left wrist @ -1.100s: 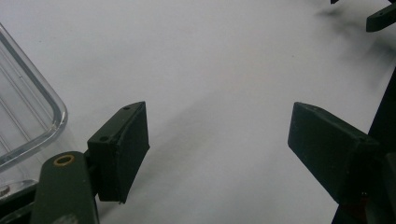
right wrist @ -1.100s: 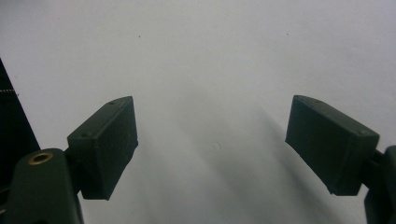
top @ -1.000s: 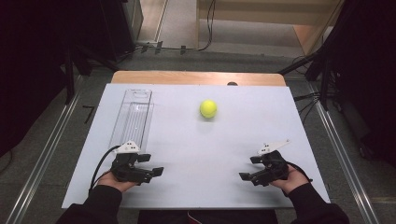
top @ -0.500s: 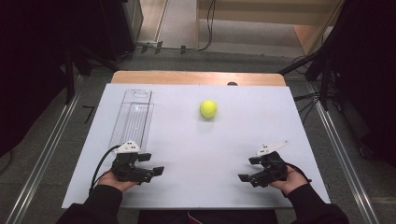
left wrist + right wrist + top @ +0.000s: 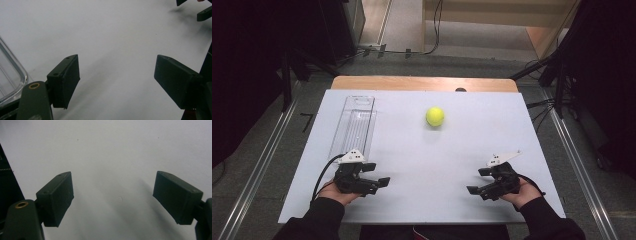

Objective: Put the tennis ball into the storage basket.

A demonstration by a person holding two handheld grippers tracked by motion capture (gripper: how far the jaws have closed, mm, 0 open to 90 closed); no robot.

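Lengthwise, one clear plastic tray (image 5: 354,126) runs away from the person on the white tabletop (image 5: 462,150), just beyond the left hand-held gripper (image 5: 382,181), open and empty. One tennis ball (image 5: 435,116) lies mid-table. Rightmost, the right hand-held gripper (image 5: 477,181) gapes empty.

Right gripper (image 5: 113,195) jaws apart, nothing between; bare white table (image 5: 112,150) beneath; dark strip at left edge.
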